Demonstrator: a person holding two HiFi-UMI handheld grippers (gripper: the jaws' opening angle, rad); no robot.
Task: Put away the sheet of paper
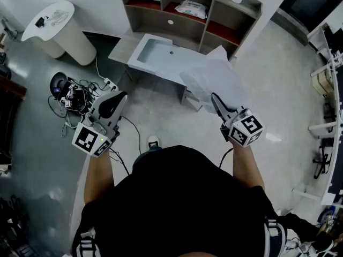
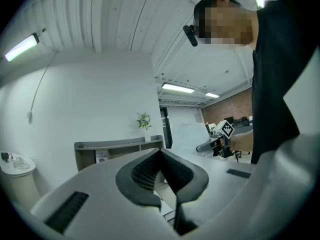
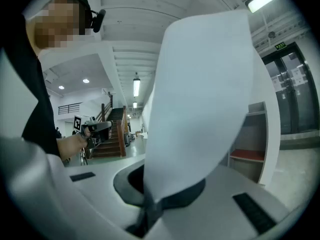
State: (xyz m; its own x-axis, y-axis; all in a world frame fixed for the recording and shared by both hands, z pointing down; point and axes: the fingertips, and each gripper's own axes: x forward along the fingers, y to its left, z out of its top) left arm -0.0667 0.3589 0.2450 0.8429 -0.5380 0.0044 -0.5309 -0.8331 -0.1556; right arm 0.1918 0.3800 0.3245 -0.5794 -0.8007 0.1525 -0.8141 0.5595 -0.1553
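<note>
Partway through, judging by the grip. Pinching the sheet of paper (image 1: 211, 76) by its near edge in the right tool (image 1: 214, 98), clamped tight on it. Holding it up in the air, curled and tilted, above the floor and just short of the bench (image 1: 120, 50). With the left tool (image 1: 122, 96) off to the side, pressed together on nothing. Lifted, then, but not yet put away. Left to do: carrying it to a resting place, probably the bench or the shelf (image 1: 214, 31) behind, and letting go.
</note>
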